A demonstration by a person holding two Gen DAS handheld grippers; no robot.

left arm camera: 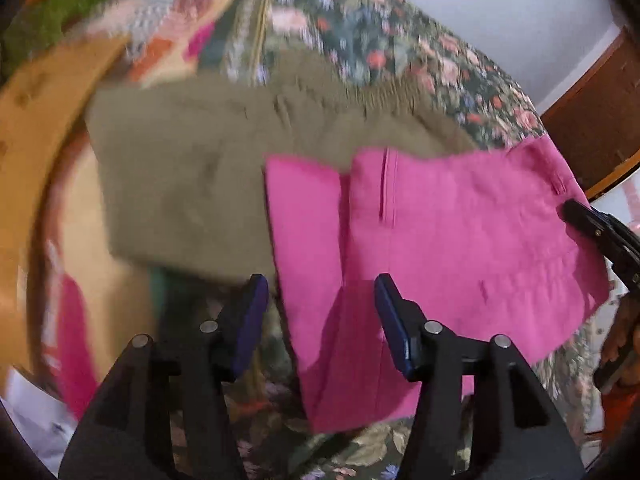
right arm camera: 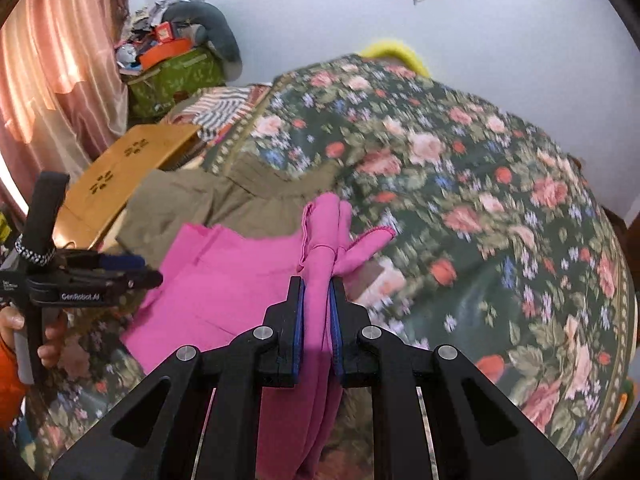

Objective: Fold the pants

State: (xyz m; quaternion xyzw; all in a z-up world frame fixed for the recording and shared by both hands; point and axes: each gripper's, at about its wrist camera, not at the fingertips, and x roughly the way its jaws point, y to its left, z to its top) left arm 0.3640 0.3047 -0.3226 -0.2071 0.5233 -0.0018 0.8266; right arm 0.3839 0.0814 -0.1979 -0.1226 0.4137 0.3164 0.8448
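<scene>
Pink pants [left arm camera: 440, 240] hang stretched above a floral bedspread [left arm camera: 380, 40]. My left gripper [left arm camera: 320, 300] is open and empty, its fingers either side of the lower edge of the pink cloth. My right gripper [right arm camera: 318, 292] is shut on a bunched corner of the pink pants [right arm camera: 248, 276]; it also shows at the right edge of the left wrist view [left arm camera: 592, 224]. My left gripper shows at the left of the right wrist view [right arm camera: 132, 270], beside the cloth.
Folded olive-green pants [left arm camera: 192, 176] lie on the bedspread [right arm camera: 480, 200] behind the pink ones. A wooden bed frame [right arm camera: 120, 168] runs on the left. A cluttered green box [right arm camera: 176, 76] and a pink curtain [right arm camera: 52, 72] stand at the far left.
</scene>
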